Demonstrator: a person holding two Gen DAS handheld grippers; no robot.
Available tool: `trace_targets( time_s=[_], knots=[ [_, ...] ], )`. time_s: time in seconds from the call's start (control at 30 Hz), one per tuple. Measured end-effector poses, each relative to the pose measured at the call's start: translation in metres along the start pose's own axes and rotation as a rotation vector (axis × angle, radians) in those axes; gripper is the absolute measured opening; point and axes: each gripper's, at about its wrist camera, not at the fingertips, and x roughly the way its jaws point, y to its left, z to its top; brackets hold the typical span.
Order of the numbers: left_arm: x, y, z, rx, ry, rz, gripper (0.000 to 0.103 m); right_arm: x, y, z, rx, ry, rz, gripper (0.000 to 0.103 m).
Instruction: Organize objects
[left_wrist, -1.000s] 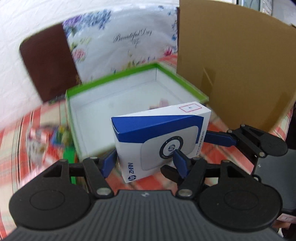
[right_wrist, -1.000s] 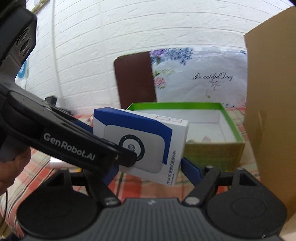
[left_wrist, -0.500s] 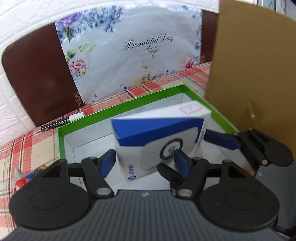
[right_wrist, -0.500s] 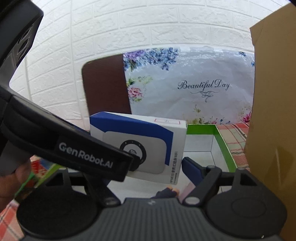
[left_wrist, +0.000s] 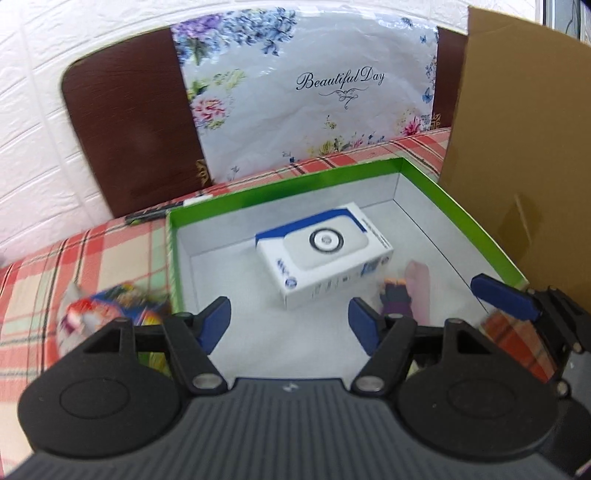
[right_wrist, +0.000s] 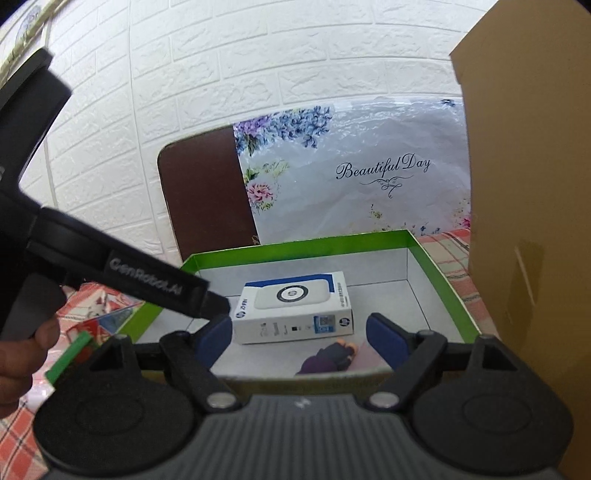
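A white and blue HP box (left_wrist: 323, 254) lies flat on the white floor of the green-rimmed storage box (left_wrist: 280, 182); it also shows in the right wrist view (right_wrist: 293, 308), inside the same storage box (right_wrist: 299, 245). My left gripper (left_wrist: 290, 325) is open and empty, just in front of the HP box. My right gripper (right_wrist: 301, 336) is open and empty at the storage box's near wall. A small purple and orange item (left_wrist: 397, 295) and a pink item (left_wrist: 419, 288) lie beside the HP box.
A tall cardboard panel (left_wrist: 517, 147) stands right of the storage box. A floral "Beautiful Day" bag (left_wrist: 306, 99) and a brown board (left_wrist: 136, 129) lean on the white brick wall. Colourful packets (left_wrist: 110, 306) lie on the checked cloth at left. A marker (left_wrist: 162, 212) lies behind the box.
Both grippers held the HP box above the storage box; both have let go and opened. The box now lies flat on the storage box floor, and the grippers have drawn back.
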Motion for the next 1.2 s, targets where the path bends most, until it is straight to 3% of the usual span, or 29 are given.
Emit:
trace_targets(
  time_s=[0.2,0.3,0.4,0.47,0.73,0.97,1.1,1.2],
  knots=[
    [-0.042,0.007,-0.044,-0.007,-0.008,-0.010,0.072,-0.038,0.018,-0.019,0.032,0.007,0.031,0.083],
    [-0.053,0.014,-0.072,0.006,0.013,-0.012,0.072,-0.045,0.029,-0.033,0.032,0.064,0.059,0.082],
    [-0.062,0.032,-0.099,-0.016,0.045,-0.008,0.072,-0.048,0.045,-0.050,0.025,0.145,0.104,0.075],
    [-0.065,0.050,-0.115,-0.049,0.069,0.005,0.072,-0.047,0.058,-0.060,0.008,0.192,0.145,0.064],
    [-0.067,0.139,-0.165,-0.288,0.147,0.050,0.072,-0.034,0.124,-0.076,-0.117,0.295,0.308,0.051],
    [-0.067,0.200,-0.162,-0.449,0.106,0.030,0.072,-0.012,0.188,-0.076,-0.273,0.312,0.406,0.050],
    [-0.054,0.216,-0.149,-0.461,0.088,0.010,0.072,0.002,0.220,-0.069,-0.410,0.230,0.351,0.056],
    [-0.041,0.224,-0.144,-0.480,0.094,-0.039,0.078,0.029,0.234,-0.066,-0.449,0.254,0.317,0.064]
  ],
)
